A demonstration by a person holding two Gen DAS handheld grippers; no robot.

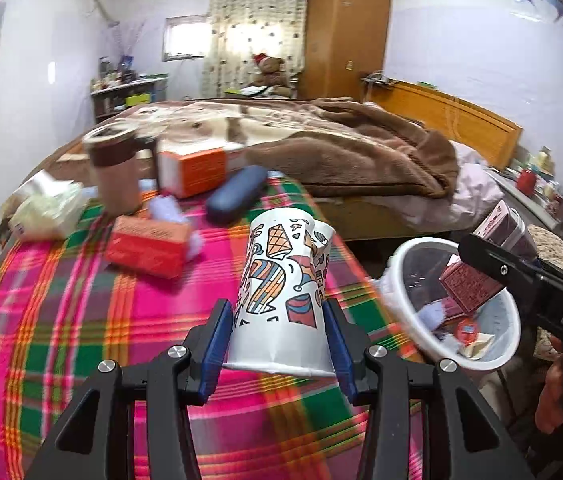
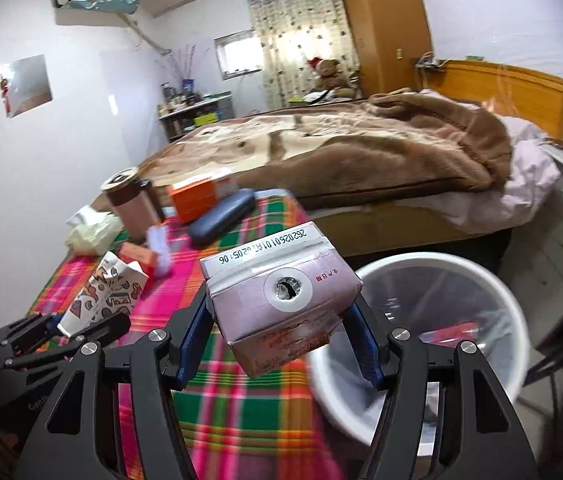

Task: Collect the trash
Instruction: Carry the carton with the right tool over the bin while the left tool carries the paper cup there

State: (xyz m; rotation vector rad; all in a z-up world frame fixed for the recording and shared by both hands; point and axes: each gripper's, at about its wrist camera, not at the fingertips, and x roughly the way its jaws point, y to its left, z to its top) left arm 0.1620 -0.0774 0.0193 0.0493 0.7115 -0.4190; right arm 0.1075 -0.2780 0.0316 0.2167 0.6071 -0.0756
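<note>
A crumpled patterned paper cup (image 1: pixel 281 292) is clamped between the blue pads of the left gripper (image 1: pixel 279 344), held above the plaid tablecloth (image 1: pixel 61 320). A pink drink carton (image 2: pixel 281 300) is pinched in the right gripper (image 2: pixel 277 340), carried near the rim of the white trash bin (image 2: pixel 433 266) at the right of the table. Some wrappers and a similar carton are already seen inside the bin. The task is judged partly done: both held pieces have yet to be dropped, and crumpled tissue (image 1: pixel 47 208) is left at the far left. Whether the red box (image 1: pixel 147 246) counts as trash cannot be told
</note>
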